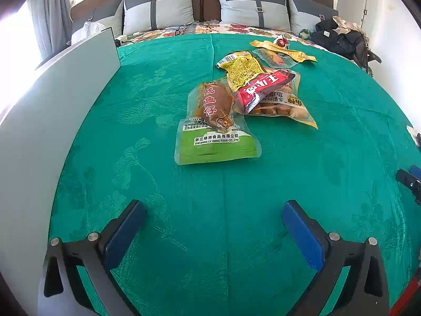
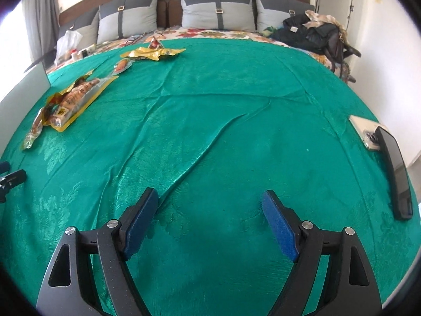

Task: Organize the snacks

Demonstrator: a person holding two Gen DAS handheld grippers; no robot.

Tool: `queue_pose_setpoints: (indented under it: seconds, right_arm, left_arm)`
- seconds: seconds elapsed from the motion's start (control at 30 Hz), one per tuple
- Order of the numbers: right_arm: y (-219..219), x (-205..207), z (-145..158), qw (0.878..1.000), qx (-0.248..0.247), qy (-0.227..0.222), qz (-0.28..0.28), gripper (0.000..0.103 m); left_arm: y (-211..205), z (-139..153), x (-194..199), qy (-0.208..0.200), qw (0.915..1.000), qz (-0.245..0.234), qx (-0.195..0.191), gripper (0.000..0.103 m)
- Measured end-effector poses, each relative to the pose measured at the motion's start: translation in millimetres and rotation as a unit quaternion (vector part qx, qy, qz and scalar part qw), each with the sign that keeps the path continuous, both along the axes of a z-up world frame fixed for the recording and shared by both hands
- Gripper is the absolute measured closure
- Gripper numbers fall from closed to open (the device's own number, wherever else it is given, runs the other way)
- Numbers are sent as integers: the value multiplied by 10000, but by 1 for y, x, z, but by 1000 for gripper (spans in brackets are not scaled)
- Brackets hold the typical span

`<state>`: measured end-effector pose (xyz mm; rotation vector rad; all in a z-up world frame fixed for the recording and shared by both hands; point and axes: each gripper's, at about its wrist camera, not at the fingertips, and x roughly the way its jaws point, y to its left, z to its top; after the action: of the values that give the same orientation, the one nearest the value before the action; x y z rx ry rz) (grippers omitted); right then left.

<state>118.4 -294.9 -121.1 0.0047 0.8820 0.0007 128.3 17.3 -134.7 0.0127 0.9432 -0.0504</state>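
Note:
Several snack packets lie in a loose pile on the green bedspread (image 1: 184, 210). Nearest in the left wrist view is a green-bottomed packet (image 1: 214, 129) with a brown snack inside. Behind it lie a red packet (image 1: 263, 85), a yellow-printed packet (image 1: 243, 69) and a clear yellow-edged bag (image 1: 292, 105); further back is a gold wrapper (image 1: 286, 50). My left gripper (image 1: 213, 210) is open, empty, just short of the pile. In the right wrist view the same pile (image 2: 71, 100) is far left. My right gripper (image 2: 210, 200) is open over bare, wrinkled bedspread (image 2: 236, 131), nothing between its fingers.
A white board or box (image 1: 52, 121) stands along the left bed edge. Two phones (image 2: 368, 131) (image 2: 397, 173) lie at the right edge. Grey pillows (image 1: 252, 8) line the headboard, dark clothes and bags (image 1: 339, 36) are heaped at the back right, and a plastic bag (image 2: 67, 42) at the back left.

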Motion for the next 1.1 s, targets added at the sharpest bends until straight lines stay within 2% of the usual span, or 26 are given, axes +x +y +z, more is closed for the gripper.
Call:
queue_pose_setpoints:
  seconds: [0.23,0.37,0.5,1.1]
  right_arm:
    - [2,-2,-1,10000,-32,22,8,13]
    - [4,5,-2,9999,-21,119,84,6]
    - [5,20,0,9994,-12,295,163,6]
    - [5,22,-1,9996,5,205,210,5]
  left_arm:
    - [0,0,-1,-5,10000,-8,0,0]
    - [0,0,-1,-6,10000,-4,1,0]
    - [0,0,-1,-8,10000,-2,3,0]
    - [0,-1,-2,-15,10000,-3,5,0]
